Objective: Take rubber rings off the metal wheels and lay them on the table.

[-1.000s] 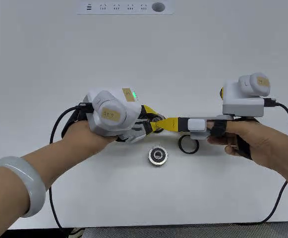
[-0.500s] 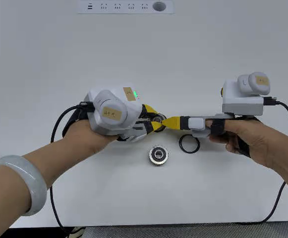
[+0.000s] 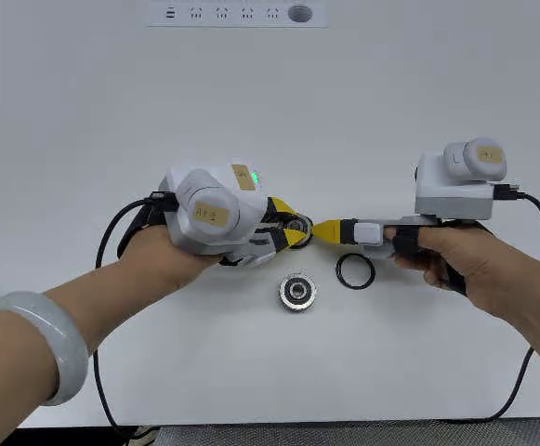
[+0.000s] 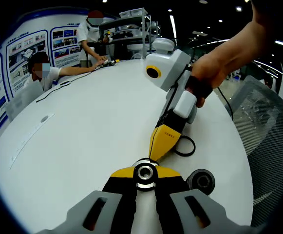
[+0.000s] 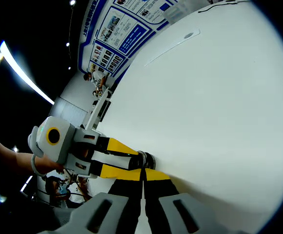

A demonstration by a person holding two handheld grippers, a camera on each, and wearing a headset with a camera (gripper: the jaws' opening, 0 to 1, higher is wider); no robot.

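My left gripper [image 3: 288,223] is shut on a small metal wheel [image 3: 298,226], which stands between its yellow jaws [image 4: 145,171]. My right gripper [image 3: 318,230] points at it from the right with its jaws pressed shut, their tips [image 5: 142,171] at the wheel's rim [image 5: 146,160]; I cannot tell whether they pinch a rubber ring. A loose black rubber ring [image 3: 355,270] lies flat on the table under the right gripper. A second wheel [image 3: 296,291], with its black rubber ring on, lies in front of both grippers [image 4: 200,180].
The white table [image 3: 251,111] stretches wide behind the grippers. A power strip [image 3: 237,13] lies at its far edge. Black cables [image 3: 111,232] trail from both grippers. People sit at the far end of the long table [image 4: 48,73].
My right gripper has drawn back a little to the right, so its tips no longer overlap the held wheel. The left gripper and the things on the table stay put.
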